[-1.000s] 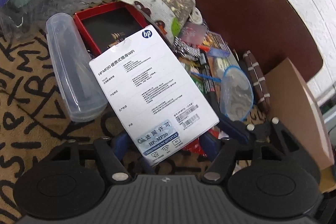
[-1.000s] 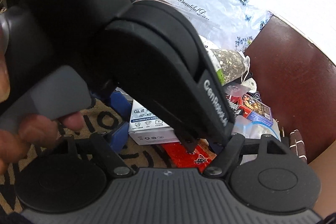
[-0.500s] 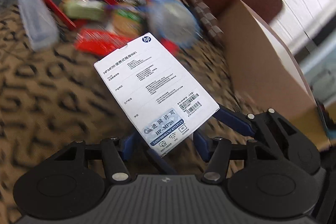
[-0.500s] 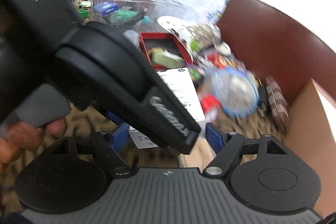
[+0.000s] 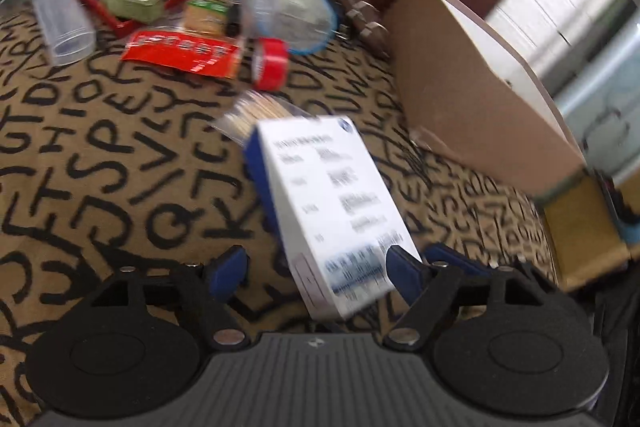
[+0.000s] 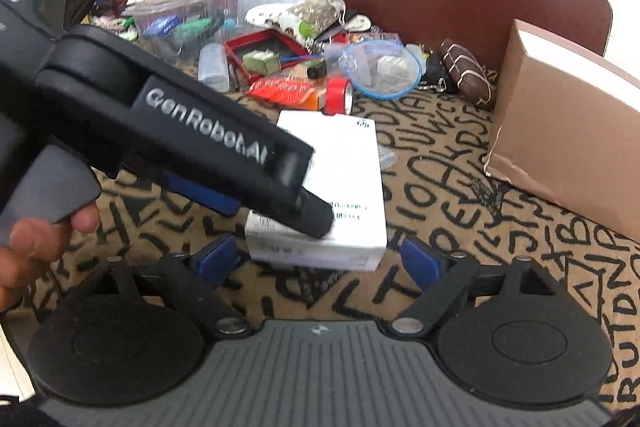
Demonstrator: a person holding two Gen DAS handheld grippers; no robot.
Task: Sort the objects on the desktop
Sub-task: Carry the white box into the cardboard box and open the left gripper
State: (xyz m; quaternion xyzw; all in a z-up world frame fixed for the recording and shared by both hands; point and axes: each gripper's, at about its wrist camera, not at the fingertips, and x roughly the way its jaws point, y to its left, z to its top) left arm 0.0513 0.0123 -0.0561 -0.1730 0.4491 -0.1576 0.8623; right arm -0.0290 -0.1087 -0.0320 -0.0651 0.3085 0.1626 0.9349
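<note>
White box point(image 5: 336, 211) between spread, just-opened left gripper point(image 5: 316, 267) fingers; right gripper point(image 6: 320, 261) wide, empty.

White box point(image 6: 344, 187) lies on the lettered cloth point(image 6: 460, 211) beneath the left gripper point(image 6: 280, 205).

1. White box point(image 5: 336, 211) with blue side, printed label face up, blurred, tilted; near the cardboard box point(image 5: 472, 87).
2. Clutter pile point(image 6: 320, 67): red tape, red tray, bags, farther from it.
</note>
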